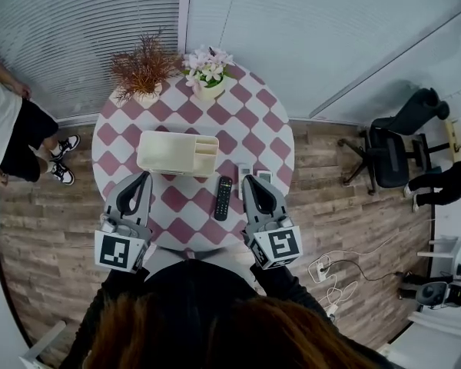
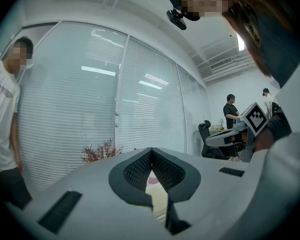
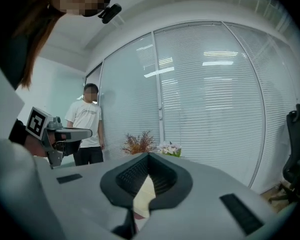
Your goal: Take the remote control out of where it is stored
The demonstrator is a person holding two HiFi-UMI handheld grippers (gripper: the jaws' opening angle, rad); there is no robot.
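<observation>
Black remote control point(image 1: 223, 197) lies flat on the checked counter point(image 1: 250, 102), just left of the right tool point(image 1: 247, 181) and between both tools. It is clear of the cream storage box point(image 1: 157, 160) ahead of the left tool point(image 1: 144, 175). Both tools' jaws are together and empty: extraction appears complete, so no grip is needed.
</observation>
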